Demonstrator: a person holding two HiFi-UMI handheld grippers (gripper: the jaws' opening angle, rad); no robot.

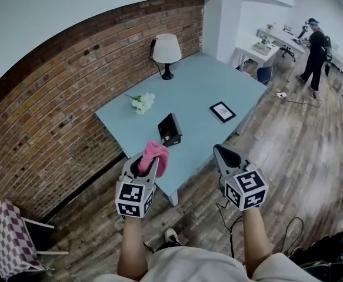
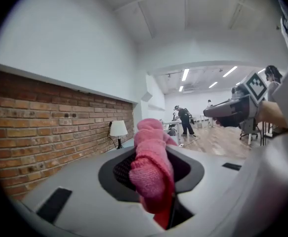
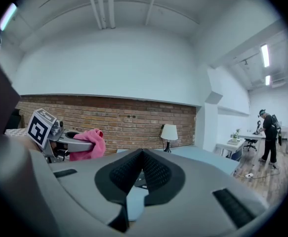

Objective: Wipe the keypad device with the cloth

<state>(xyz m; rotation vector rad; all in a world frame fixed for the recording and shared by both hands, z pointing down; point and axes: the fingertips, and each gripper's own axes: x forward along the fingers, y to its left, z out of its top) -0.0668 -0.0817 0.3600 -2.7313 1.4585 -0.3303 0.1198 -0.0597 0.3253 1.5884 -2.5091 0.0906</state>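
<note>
The keypad device [image 1: 170, 129], a small black box, stands near the front edge of the light blue table [image 1: 200, 90]. My left gripper [image 1: 147, 161] hovers just in front of that edge, shut on a pink cloth [image 1: 155, 156] that bulges up out of the jaws. In the left gripper view the cloth [image 2: 151, 166] fills the gap between the jaws. My right gripper [image 1: 223, 152] is held to the right at about the same height, off the table's front corner. Its jaws are shut, tips meeting [image 3: 143, 154], with nothing in them. Neither gripper touches the device.
On the table stand a white lamp [image 1: 166, 50] at the back, a bunch of white flowers [image 1: 142, 102] at the left and a flat black framed panel [image 1: 222, 111] at the right. A brick wall runs behind. A chequered chair [image 1: 9, 239] is at the lower left. A person [image 1: 314, 51] stands far right by white desks.
</note>
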